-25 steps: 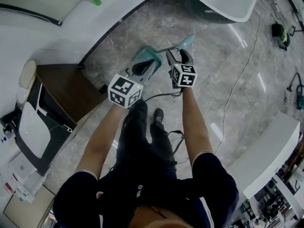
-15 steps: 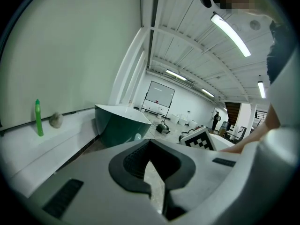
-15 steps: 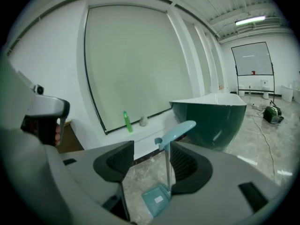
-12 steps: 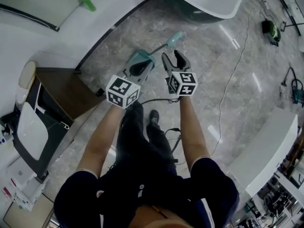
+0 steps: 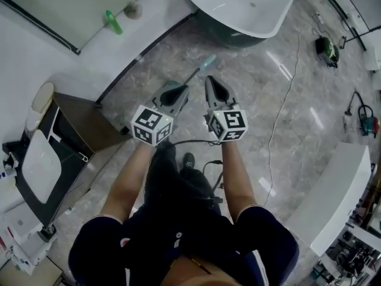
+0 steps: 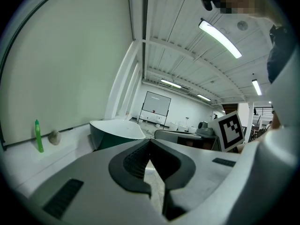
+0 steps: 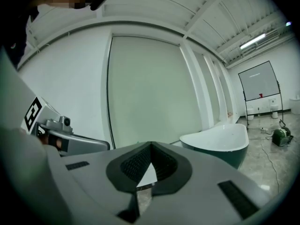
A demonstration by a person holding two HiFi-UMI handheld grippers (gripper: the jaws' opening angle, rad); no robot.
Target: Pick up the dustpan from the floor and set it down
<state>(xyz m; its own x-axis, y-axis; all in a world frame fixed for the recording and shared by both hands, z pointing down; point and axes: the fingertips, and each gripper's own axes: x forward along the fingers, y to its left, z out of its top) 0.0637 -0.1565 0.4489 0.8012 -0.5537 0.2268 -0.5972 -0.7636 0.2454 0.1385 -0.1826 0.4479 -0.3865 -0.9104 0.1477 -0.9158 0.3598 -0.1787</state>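
1. Both grippers are held side by side above the grey stone floor point(image 5: 268, 94), neither touching the dustpan point(image 5: 208, 60).
2. Left gripper point(image 5: 178, 89): jaws pressed together, nothing between them.
3. Right gripper point(image 5: 212, 80): its jaws have just been closing and now meet, empty.
4. On the floor just beyond the grippers lies the dustpan, mostly hidden behind the left gripper, with its teal handle slanting far-right toward the white bathtub point(image 5: 238, 5).

We raised the left tongs point(image 5: 172, 90) and right tongs point(image 5: 215, 83) above the dustpan point(image 5: 208, 60); the right tongs just closed, empty.
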